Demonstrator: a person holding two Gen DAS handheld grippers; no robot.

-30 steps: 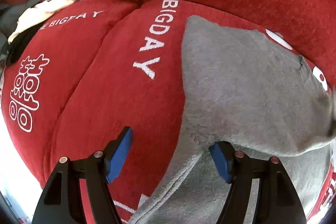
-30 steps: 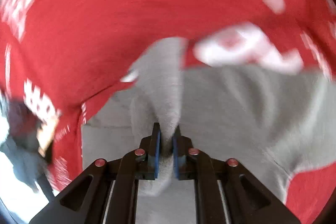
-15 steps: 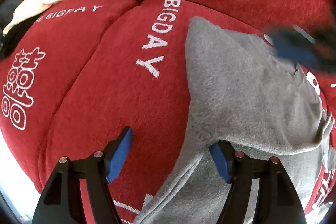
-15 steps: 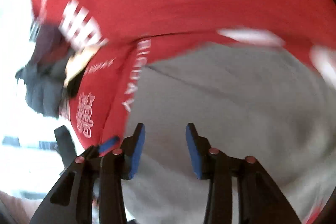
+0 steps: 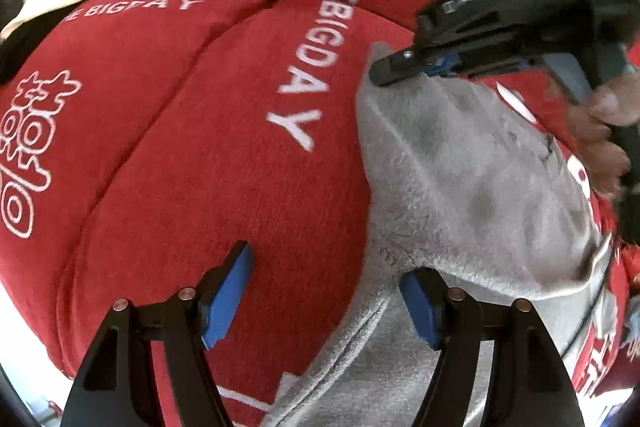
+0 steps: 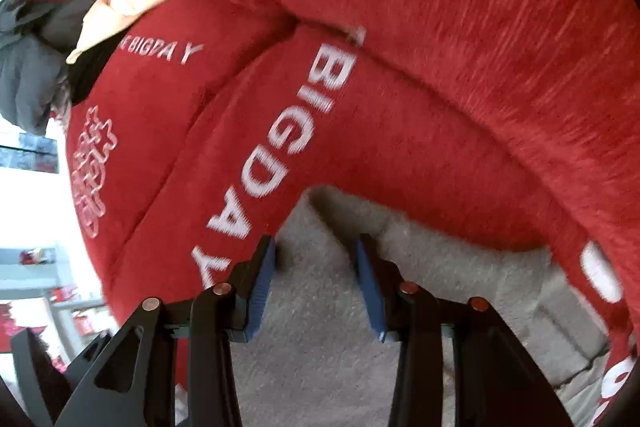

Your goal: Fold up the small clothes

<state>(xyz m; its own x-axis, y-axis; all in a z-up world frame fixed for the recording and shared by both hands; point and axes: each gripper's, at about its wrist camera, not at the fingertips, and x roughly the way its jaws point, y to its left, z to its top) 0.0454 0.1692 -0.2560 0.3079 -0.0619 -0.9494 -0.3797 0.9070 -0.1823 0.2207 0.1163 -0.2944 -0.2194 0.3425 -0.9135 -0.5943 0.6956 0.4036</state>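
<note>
The left gripper (image 5: 324, 291) hangs with its jaws apart over the near edge of the grey garment (image 5: 460, 187), gripping nothing. The garment lies on a red cushion (image 5: 200, 147). At its far corner, the right gripper (image 6: 316, 275) is closing around the fabric.

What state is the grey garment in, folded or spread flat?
Partly folded: the grey garment has an upper layer doubled over a lower one, on the red cushion.
</note>
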